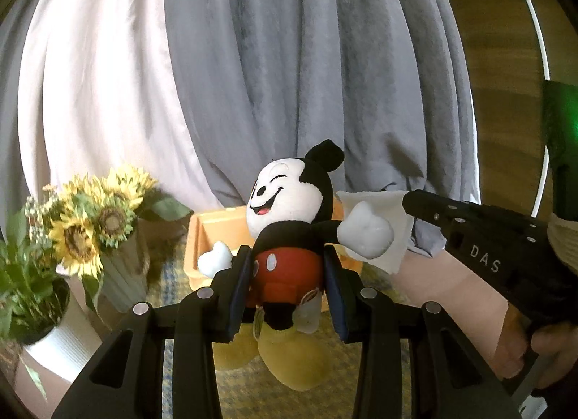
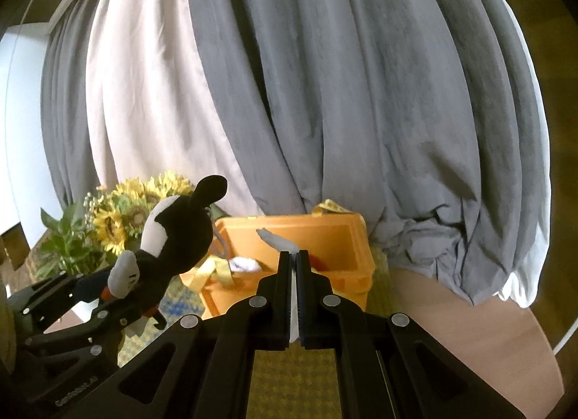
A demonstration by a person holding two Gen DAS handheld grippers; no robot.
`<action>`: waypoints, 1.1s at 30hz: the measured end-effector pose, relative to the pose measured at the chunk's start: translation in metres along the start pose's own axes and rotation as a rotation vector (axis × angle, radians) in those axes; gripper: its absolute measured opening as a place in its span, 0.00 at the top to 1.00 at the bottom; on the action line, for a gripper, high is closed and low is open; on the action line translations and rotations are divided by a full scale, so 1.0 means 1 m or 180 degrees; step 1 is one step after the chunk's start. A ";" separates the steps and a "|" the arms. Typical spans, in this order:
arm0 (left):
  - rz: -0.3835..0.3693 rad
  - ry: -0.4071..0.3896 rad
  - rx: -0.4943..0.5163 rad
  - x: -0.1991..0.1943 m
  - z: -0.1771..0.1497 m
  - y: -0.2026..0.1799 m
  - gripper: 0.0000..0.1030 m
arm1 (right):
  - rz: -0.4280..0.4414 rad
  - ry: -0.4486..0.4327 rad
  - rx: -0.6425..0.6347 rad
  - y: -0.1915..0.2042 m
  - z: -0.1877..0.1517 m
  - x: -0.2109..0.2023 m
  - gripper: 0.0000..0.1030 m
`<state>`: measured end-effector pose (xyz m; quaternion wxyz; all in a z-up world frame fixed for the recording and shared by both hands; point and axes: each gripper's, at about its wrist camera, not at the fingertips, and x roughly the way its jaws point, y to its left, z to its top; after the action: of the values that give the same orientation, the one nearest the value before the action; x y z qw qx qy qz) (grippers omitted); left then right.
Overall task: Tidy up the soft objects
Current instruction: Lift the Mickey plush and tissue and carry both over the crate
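Observation:
A mouse plush (image 1: 285, 198) with a white face, black ears and red shorts hangs in the air, and my left gripper (image 1: 287, 256) is shut on its shorts. Its yellow shoes dangle below the fingers. From the right wrist view the plush (image 2: 180, 234) shows its back, gripped by the left gripper (image 2: 115, 292) at the lower left. My right gripper (image 2: 293, 256) is shut on a thin white cloth (image 2: 276, 238) that sticks out past the tips. In the left wrist view that cloth (image 1: 395, 252) hangs behind the plush's gloved hand, pinched by the right gripper (image 1: 408, 202).
An open orange box (image 2: 361, 249) stands ahead on a yellow checked mat (image 2: 289, 383), with yellow ribbon and a white item inside. Sunflowers (image 1: 94, 223) in a vase and a potted plant (image 1: 25, 292) stand to the left. Grey and white curtains (image 1: 271, 75) hang behind.

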<state>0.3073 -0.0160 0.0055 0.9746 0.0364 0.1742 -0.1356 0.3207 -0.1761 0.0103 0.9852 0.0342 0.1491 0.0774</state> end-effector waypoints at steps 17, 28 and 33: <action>0.0056 -0.0203 0.0387 0.040 0.031 0.035 0.63 | -0.0062 -0.0223 -0.0009 0.021 0.036 0.040 0.96; -0.0002 -0.0109 0.0667 0.102 0.038 0.048 0.63 | -0.0108 -0.0133 -0.0085 0.021 0.046 0.093 0.96; -0.0037 0.0010 0.0863 0.136 0.030 0.049 0.63 | -0.0117 0.0016 -0.0098 0.017 0.041 0.123 0.96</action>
<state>0.4534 -0.0069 -0.0125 0.9597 0.1670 0.1561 -0.1635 0.4467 -0.1406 0.0152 0.9865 0.0160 0.1510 0.0616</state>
